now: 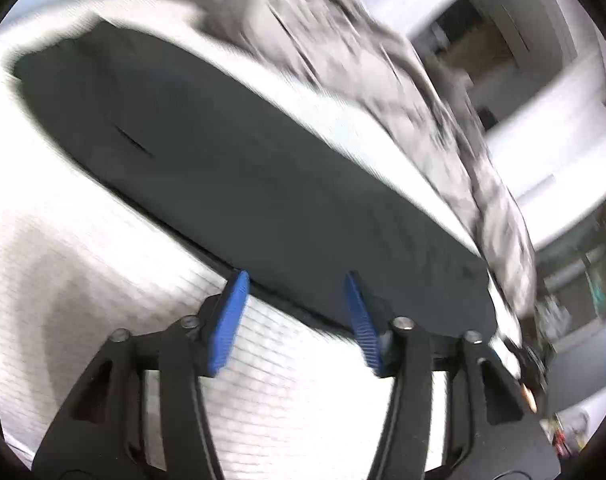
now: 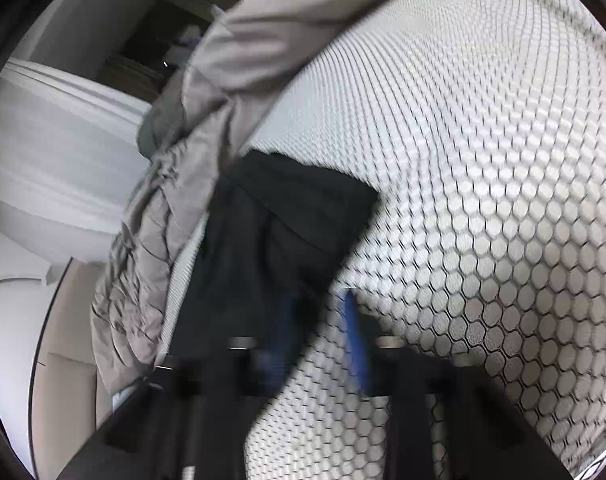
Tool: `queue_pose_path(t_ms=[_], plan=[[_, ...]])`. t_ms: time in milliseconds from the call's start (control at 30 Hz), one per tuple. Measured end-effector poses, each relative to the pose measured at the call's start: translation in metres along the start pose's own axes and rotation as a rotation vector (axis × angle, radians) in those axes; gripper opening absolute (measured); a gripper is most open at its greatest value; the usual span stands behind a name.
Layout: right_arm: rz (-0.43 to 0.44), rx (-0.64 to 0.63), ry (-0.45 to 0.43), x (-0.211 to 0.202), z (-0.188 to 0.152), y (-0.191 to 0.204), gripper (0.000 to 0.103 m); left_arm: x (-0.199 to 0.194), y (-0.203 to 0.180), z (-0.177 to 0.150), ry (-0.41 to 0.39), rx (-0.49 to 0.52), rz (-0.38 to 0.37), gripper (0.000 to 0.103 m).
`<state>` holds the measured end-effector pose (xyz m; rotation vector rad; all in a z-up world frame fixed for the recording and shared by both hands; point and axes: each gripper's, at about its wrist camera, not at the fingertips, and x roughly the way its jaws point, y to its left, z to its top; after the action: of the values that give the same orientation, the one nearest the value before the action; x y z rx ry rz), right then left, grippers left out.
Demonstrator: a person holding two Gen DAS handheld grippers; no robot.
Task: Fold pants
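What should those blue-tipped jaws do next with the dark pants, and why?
Probably bring the left gripper forward and close it on the near edge of the dark pants. Its jaws stand open right at that edge with nothing between them, and the pants lie flat on the white patterned cover, seemingly not fully folded.

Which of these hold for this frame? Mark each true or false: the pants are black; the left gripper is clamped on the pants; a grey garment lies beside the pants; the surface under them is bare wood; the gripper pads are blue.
1. The pants are black. True.
2. The left gripper is clamped on the pants. False: its jaws stand apart at the pants' near edge, with nothing pinched between them.
3. A grey garment lies beside the pants. True; it is crumpled along their far side.
4. The surface is bare wood. False: it is a white cover with a honeycomb pattern.
5. The pads are blue. True.
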<state>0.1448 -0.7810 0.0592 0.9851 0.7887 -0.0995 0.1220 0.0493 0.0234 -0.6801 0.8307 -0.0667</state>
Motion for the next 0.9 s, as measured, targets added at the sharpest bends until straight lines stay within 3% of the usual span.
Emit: queue_pose_path(t_ms=[67,167,267,367,400,433,467,533,700,800,900], plan=[[0.019,-0.014,-0.027,-0.006,-0.001,0.007,0.05,-0.017,0.039,0.017,-0.067,-0.082,0.097,0.059],[0.025,-0.027,0.004,-0.001,-0.009,0.017,0.05,-0.014,0.091,0.035,-0.054,-0.193,0.166,0.059],[0.066,-0.024,0.051,0.007,-0.013,0.021,0.051,-0.003,0.118,0.055,-0.078,-0.228,0.129,0.058],[0.068,-0.03,0.05,0.006,-0.014,0.023,0.052,0.003,0.12,0.068,-0.107,-0.25,0.109,0.058],[0.058,-0.035,0.039,0.004,-0.014,0.023,0.052,0.006,0.121,0.072,-0.108,-0.273,0.115,0.055],[0.052,-0.037,0.035,0.008,-0.014,0.028,0.055,0.008,0.126,0.076,-0.113,-0.291,0.118,0.039],[0.045,-0.039,0.036,0.009,-0.015,0.028,0.056,0.008,0.129,0.079,-0.11,-0.318,0.125,0.017],[0.027,-0.035,0.037,0.009,-0.015,0.024,0.056,0.004,0.129,0.081,-0.112,-0.337,0.101,0.004],[0.004,-0.006,0.029,0.002,-0.01,0.011,0.056,-0.01,0.115,0.093,-0.154,-0.201,0.16,0.001],[-0.001,-0.014,0.023,0.004,-0.006,0.012,0.06,-0.011,0.111,0.093,-0.144,-0.197,0.176,0.001],[0.065,-0.068,0.066,0.035,0.004,0.016,0.068,-0.007,0.114,0.092,-0.142,-0.212,0.17,0.0]])
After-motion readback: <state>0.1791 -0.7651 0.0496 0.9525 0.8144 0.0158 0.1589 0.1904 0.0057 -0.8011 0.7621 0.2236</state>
